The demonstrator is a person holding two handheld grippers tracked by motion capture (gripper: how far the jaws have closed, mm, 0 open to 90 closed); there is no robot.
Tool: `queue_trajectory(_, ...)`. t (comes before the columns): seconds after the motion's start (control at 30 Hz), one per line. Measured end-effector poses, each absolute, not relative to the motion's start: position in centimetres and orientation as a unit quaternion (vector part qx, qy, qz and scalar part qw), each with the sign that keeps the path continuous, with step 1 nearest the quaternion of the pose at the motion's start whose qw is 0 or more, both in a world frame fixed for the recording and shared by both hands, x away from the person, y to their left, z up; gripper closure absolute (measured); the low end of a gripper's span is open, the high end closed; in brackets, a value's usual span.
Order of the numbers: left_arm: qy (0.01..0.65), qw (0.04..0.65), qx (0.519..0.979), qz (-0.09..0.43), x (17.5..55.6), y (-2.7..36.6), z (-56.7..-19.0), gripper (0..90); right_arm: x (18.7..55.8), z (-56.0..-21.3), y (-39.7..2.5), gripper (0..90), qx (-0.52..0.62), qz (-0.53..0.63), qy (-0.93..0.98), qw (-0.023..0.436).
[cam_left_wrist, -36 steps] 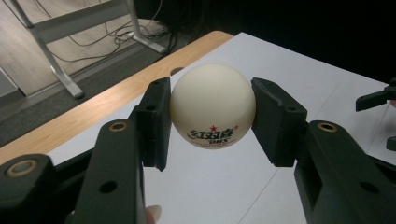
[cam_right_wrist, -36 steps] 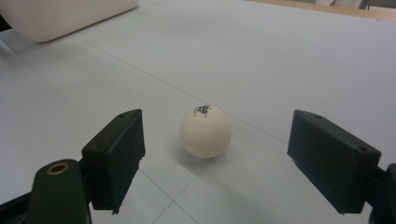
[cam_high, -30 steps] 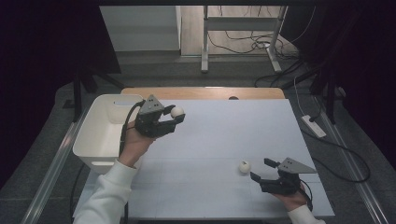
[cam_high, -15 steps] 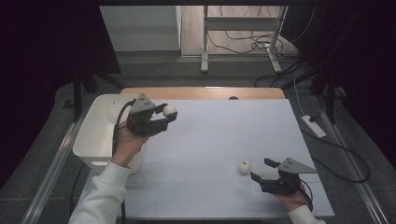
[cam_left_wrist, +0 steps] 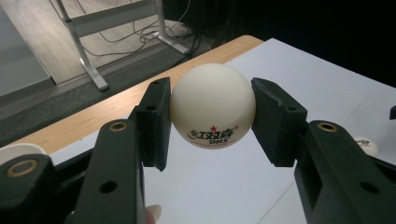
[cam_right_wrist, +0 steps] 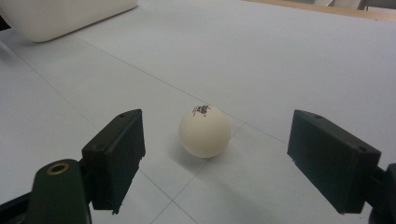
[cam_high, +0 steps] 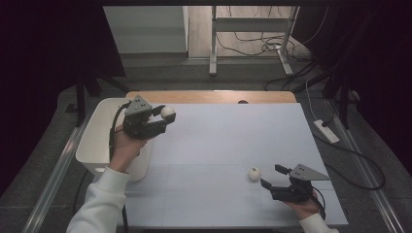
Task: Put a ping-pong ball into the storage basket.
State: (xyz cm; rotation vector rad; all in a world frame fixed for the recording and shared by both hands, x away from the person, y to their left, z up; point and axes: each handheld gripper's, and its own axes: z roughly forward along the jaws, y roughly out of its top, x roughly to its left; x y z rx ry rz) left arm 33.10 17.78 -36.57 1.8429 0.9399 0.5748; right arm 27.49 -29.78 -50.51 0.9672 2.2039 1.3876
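Up at the far left of the white table (cam_high: 228,141), the white bin (cam_high: 97,141) waits beside your left hand (cam_high: 127,145), and the whole of the coming move turns on how your carried ball lies to it. Your left gripper (cam_high: 163,119) is clamped on a ping-pong ball (cam_high: 168,112), raised above the tabletop just to the right of the bin's near wall; in the left gripper view the held ball (cam_left_wrist: 213,106) sits squarely between both pads, red star and print facing the camera. The bin lies to your left from there, so a short sideways carry looks like what is called for. Down at the near right, your right gripper (cam_high: 271,177) rests low with its jaws spread wide and empty. A second ball (cam_high: 254,173) lies on the table just ahead of it, centred between the pads (cam_right_wrist: 116,156) in the right gripper view, second ball (cam_right_wrist: 205,130) untouched. That one is your right hand's.
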Motion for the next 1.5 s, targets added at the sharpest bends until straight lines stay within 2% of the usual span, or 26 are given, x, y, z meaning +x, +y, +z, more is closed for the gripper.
queue_trajectory(1.5,0.435,0.461,0.731,0.255,33.6,22.3,-37.0,51.1,27.5,-50.5,-29.9,18.8,0.342,0.49,0.781,0.182)
